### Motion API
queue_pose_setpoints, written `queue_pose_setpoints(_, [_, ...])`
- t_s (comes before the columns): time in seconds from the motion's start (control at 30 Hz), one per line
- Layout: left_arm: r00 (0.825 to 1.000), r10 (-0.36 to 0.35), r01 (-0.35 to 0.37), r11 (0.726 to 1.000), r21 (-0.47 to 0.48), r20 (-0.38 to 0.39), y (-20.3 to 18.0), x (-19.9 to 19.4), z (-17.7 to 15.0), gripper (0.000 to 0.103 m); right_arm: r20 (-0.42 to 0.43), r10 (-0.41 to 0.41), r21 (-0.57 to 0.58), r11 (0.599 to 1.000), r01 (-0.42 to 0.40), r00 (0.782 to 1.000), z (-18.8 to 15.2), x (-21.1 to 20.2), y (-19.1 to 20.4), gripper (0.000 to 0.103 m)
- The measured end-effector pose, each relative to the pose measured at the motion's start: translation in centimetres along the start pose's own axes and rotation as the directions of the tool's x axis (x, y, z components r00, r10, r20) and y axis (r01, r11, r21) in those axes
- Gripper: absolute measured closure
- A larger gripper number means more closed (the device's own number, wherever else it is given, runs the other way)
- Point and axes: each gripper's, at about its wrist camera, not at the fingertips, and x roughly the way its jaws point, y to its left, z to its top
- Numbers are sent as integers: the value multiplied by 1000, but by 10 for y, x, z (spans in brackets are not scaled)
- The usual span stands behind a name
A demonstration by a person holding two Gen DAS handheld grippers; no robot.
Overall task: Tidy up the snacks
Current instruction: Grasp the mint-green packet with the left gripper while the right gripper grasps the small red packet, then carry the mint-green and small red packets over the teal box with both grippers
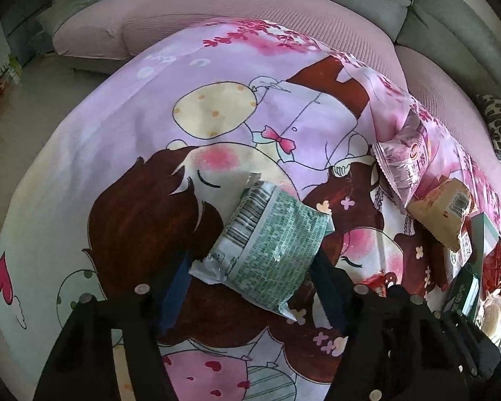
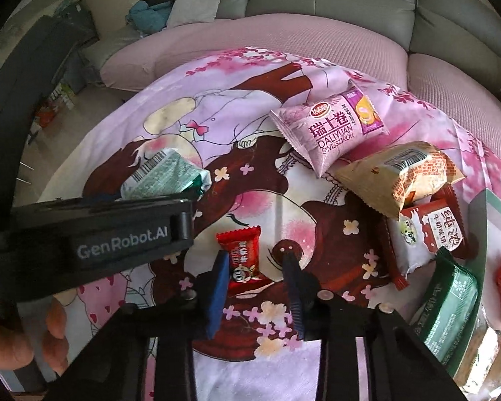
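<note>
Centering comes first: red candy packet (image 2: 242, 260) lies between my spread right gripper (image 2: 255, 269) fingers, nearer the left one, while my left gripper (image 1: 250, 274) straddles, unclamped, the green packet (image 1: 267, 247).

I see a pale green packet (image 1: 267, 247) covered in fine print with a black barcode, lying on my pink-and-lilac cartoon cloth (image 1: 123, 153) with brown hair, blossoms and red hearts. A pink Swiss roll pack (image 2: 330, 130), a tan brick-patterned pack (image 2: 404, 173) and a small red candy (image 2: 242, 257) show too.
</note>
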Motion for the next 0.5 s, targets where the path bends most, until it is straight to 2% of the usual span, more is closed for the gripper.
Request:
queue_pose_setpoints(0.03, [1000,-1,1,1000,-5,1,1,0,0,37,-1,-1,-1,1000,1,1000,0,1,0,75])
queue_pose_setpoints(0.17, [1000,5,-5,1000,-17,4,3,-2,1,43,0,5,10,1000,-5,1000,-1,0,-4,77])
queue_pose_setpoints(0.5, [999,5,-5,1000,-7,35,-4,-17,1,45,43,-16,58,998,13,999,-3,-23,-22,78])
